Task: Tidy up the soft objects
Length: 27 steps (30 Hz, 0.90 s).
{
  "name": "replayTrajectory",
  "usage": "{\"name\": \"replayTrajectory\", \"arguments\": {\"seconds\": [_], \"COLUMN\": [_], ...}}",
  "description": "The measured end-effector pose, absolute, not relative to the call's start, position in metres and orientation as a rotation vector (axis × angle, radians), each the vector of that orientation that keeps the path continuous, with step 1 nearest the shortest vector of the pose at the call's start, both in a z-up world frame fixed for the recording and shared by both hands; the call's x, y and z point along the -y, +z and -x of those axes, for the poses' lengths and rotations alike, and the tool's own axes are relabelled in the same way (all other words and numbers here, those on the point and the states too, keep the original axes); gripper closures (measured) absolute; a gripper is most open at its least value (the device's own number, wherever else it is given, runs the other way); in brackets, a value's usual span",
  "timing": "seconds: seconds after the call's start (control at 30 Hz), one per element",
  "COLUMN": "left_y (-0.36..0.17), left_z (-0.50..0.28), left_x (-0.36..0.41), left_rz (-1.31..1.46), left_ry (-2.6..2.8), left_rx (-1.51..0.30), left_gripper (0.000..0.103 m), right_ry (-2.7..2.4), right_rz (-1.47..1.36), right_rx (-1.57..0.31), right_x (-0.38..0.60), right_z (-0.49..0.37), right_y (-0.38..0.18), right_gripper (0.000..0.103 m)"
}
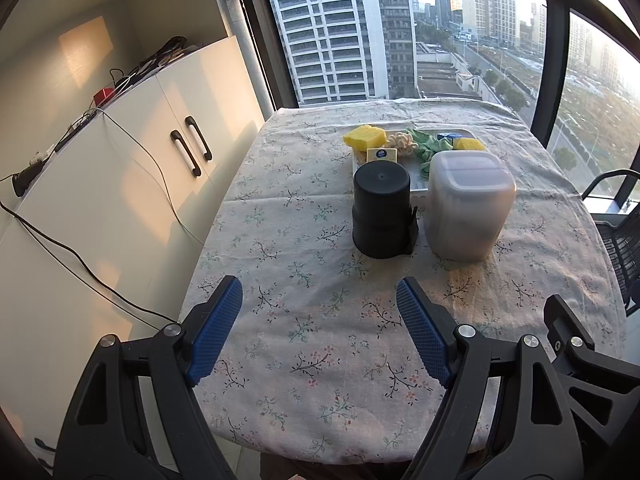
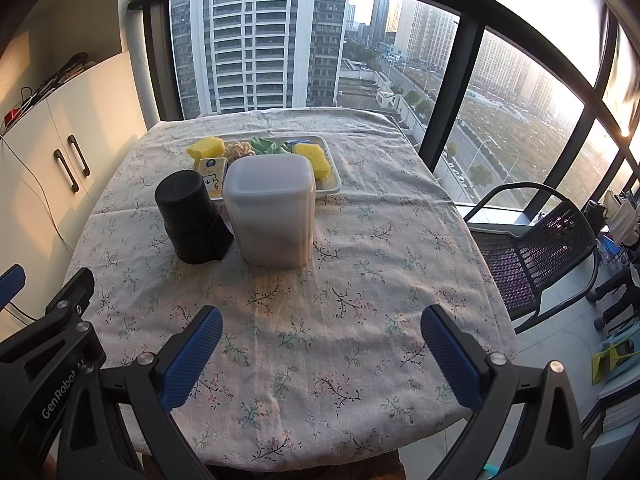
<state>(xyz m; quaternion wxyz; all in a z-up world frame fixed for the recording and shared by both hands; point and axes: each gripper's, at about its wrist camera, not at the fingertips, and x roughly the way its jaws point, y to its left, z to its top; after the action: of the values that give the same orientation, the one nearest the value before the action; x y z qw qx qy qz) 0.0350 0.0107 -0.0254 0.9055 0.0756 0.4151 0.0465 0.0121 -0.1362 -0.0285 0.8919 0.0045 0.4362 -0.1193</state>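
Note:
A white tray (image 2: 331,184) at the far side of the table holds soft items: a yellow sponge (image 1: 365,136) on the left, a beige scrunchie (image 1: 400,142), a green cloth (image 1: 430,147), a second yellow sponge (image 2: 317,159) and a blue block (image 1: 449,136). A small yellow carton (image 2: 213,172) lies at its near left. In front of the tray stand a black cylindrical container (image 1: 382,210) and a frosted lidded box (image 1: 469,206). My left gripper (image 1: 318,328) and right gripper (image 2: 320,354) hover open over the near tablecloth, nothing between their blue pads.
A floral tablecloth (image 2: 320,280) covers the table. A white cabinet (image 1: 132,168) with cables stands to the left, and a black mesh chair (image 2: 536,248) to the right. Large windows lie behind the table.

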Motion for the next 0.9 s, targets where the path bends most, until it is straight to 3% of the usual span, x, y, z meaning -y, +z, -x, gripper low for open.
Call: {"name": "replayTrajectory", "arguments": {"seconds": [0.9], "left_y": [-0.0245], "left_z": [-0.0337], "left_x": [-0.01], "left_rz": [-0.158], "left_ry": [0.096], "left_rx": [-0.854], "left_gripper": [0.024], "right_ry": [-0.249], "right_rz": [-0.014], "right_rx": [-0.907], "right_x": [0.1353], "right_z": [-0.011], "right_y": [-0.026], "right_gripper": [0.002]}}
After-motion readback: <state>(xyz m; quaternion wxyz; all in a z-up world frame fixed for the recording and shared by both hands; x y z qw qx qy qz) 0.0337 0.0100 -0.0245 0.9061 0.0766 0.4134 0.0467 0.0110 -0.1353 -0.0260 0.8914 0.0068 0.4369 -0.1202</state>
